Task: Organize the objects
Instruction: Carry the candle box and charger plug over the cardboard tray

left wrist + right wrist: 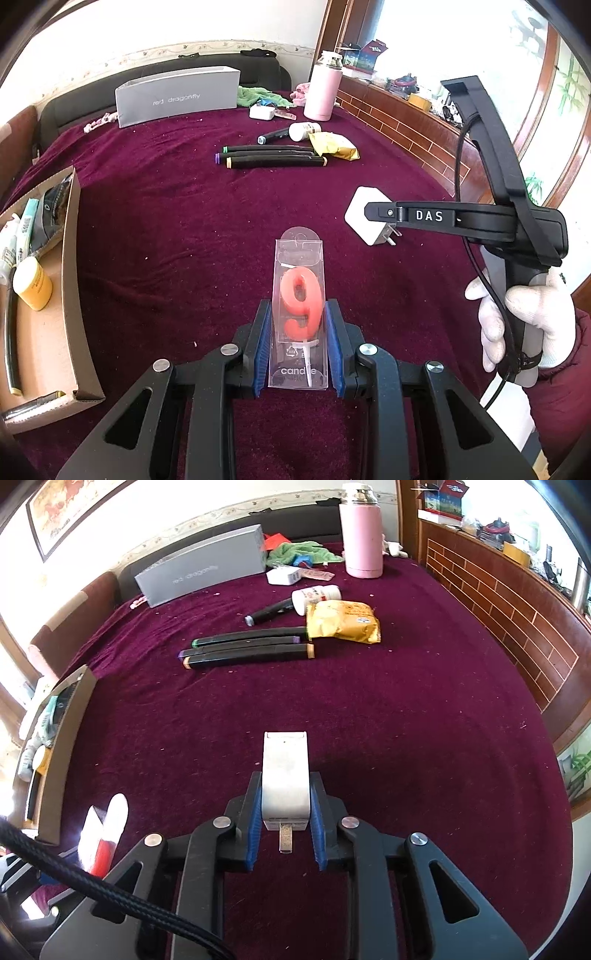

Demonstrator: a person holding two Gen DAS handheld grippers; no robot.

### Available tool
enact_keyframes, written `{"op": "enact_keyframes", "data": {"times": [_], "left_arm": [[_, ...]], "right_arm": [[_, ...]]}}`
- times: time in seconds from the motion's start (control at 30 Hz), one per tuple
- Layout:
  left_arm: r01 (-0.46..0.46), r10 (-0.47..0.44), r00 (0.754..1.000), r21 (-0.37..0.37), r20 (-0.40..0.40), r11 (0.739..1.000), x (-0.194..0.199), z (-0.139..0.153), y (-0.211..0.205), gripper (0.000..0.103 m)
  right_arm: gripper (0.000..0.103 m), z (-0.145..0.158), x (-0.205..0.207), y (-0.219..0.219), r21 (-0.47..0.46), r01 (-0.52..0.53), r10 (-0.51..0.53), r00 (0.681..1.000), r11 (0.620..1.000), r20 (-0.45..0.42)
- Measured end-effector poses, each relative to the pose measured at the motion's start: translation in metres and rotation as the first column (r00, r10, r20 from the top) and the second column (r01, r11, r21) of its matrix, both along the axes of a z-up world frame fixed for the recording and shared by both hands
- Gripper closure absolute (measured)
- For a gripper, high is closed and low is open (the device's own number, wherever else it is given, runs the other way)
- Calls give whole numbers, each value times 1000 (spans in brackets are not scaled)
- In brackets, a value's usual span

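right now the left gripper [299, 343] is squeezing a clear candle pack [300, 314] between its blue pads [261, 354]. inside the pack is a red candle [301, 301] shaped like a nine. the pack is held just above the dark red cloth [166, 240], near the camera.

the right gripper [284, 823] is squeezing a white plug charger [284, 775], with its metal prong pointing back at the camera. in the left view that charger sits off to the right, and a hand in a white glove [517, 325] holds the gripper's handle.

on the left is a cardboard box [72, 295] with tubes and a yellow jar [33, 283] in it.

far off on the cloth lie black markers [247, 648] side by side, touching a yellow snack bag [341, 626]. a white bottle [316, 596] lies just behind the bag. farther back are a pink flask [361, 541], a grey box [203, 572] and a green rag [299, 552].
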State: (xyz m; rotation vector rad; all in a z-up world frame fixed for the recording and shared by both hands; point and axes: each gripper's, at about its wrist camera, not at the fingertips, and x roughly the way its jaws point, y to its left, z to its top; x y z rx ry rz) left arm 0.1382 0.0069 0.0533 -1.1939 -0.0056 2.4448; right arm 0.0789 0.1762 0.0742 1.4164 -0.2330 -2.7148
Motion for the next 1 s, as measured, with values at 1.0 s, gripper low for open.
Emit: {"op": "enact_keyframes", "data": {"times": [1.0], "left_arm": [[-164, 170, 982, 74, -81, 984, 18, 28, -92, 80]], "right_arm": [[83, 48, 0, -121, -103, -276, 275, 961, 956, -19]]}}
